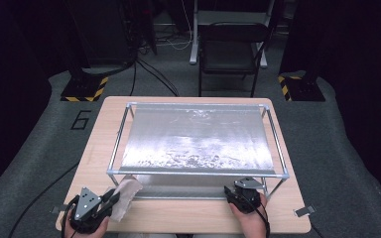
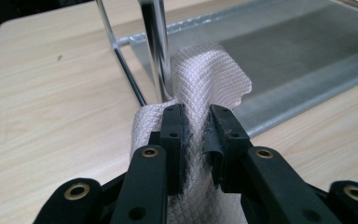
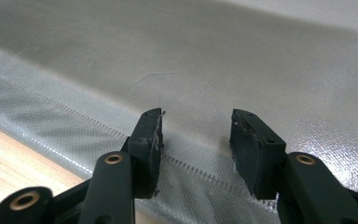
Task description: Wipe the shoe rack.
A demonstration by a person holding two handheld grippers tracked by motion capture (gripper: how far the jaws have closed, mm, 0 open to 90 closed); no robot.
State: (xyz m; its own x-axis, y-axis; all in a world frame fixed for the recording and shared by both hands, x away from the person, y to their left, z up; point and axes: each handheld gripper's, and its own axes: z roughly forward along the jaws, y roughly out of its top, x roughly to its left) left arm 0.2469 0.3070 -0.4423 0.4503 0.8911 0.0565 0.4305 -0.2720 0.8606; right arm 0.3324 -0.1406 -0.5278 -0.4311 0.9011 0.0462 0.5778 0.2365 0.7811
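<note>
A pale quilted cloth (image 2: 209,70) is pinched between the pads of my left gripper (image 2: 197,119), which is shut on it. The cloth's free end stands up against the front left post (image 2: 154,46) of a metal frame. From above, the cloth (image 1: 126,196) hangs from my left gripper (image 1: 110,197) at the table's front left, just before the frame's corner. My right gripper (image 3: 196,123) is open with nothing between its pads, low over a silvery mesh sheet (image 3: 214,60). In the high view my right gripper (image 1: 246,184) sits by the frame's front right leg.
The metal frame (image 1: 198,173) covers most of the wooden table (image 1: 94,148) and carries a shiny silver sheet (image 1: 198,139) on top. A second sheet (image 1: 178,181) lies under it on the table. A black chair (image 1: 228,54) stands beyond the table.
</note>
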